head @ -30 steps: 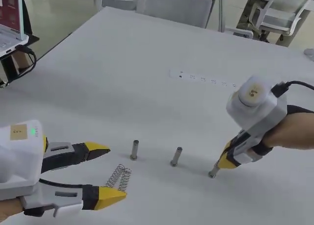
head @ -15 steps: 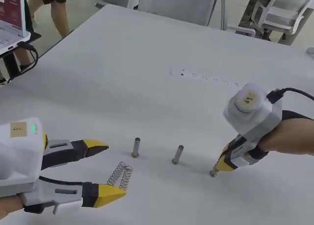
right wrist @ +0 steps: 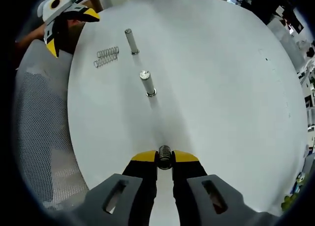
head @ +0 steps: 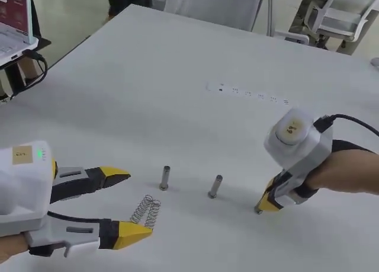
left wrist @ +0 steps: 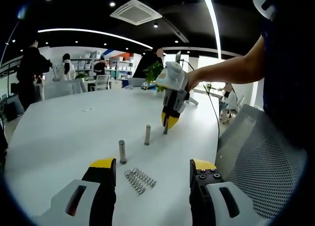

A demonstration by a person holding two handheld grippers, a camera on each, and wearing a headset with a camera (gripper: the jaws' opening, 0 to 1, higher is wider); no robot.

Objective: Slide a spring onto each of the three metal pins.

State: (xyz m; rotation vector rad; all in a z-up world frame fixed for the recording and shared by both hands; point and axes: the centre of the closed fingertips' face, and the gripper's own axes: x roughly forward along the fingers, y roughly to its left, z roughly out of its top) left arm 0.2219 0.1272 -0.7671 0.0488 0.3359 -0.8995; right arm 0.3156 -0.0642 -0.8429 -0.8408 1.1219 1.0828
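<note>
Right gripper [head: 267,204] points its yellow tips down at the right end of a row of three metal pins on a white table [head: 177,76]. Its jaws are pressed on a spring [right wrist: 165,157] that shows end-on between them in the right gripper view. Beneath the tips, the base of the right pin [head: 258,210] touches the tabletop. The middle pin [head: 215,186] and the left pin [head: 164,178] stand upright and bare, apart from each other, along the near side of the table.

Left gripper [head: 125,205], at the near left, lies level with its jaws spread wide and nothing between them. Two loose springs [head: 146,210] lie side by side on the table just beyond its nearer tip, near the left pin but not touching it. In the left gripper view the pair lies just ahead of the gap between the spread jaws, with the pins beyond.

A white power strip [head: 246,95] lies flat farther back on the table, well apart from the pins. An open laptop [head: 12,23] sits at the far left, beside the table.
</note>
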